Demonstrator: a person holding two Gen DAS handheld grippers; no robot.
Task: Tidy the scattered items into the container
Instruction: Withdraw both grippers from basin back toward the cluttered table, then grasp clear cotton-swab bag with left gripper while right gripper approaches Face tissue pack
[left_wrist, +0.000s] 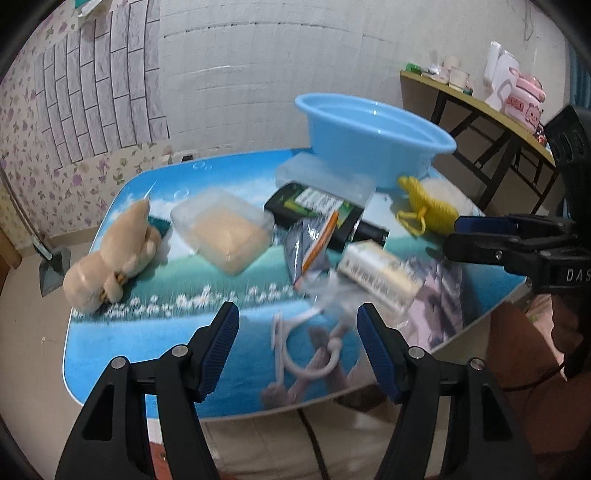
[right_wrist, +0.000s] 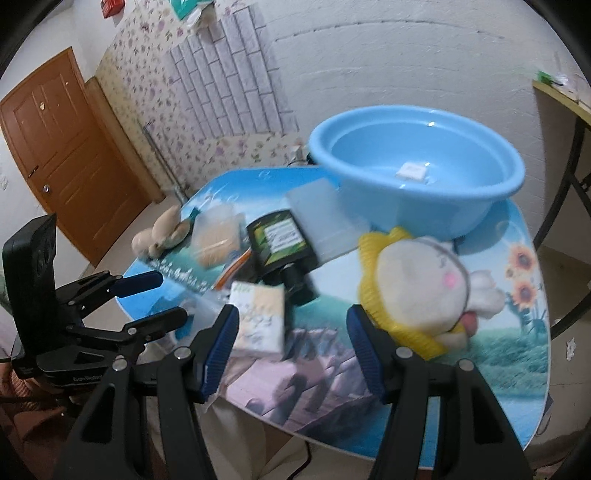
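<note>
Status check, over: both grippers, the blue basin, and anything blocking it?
Left gripper open, right gripper open, both holding nothing. Blue basin holds only a small white label. Clear lid leans against its front.

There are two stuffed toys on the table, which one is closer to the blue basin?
The white and yellow stuffed toy, lying just in front of the blue basin. The tan stuffed toy lies far off at the table's opposite end.

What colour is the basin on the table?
Light blue. The basin shows best in the right wrist view, where its inside is visible.
</note>
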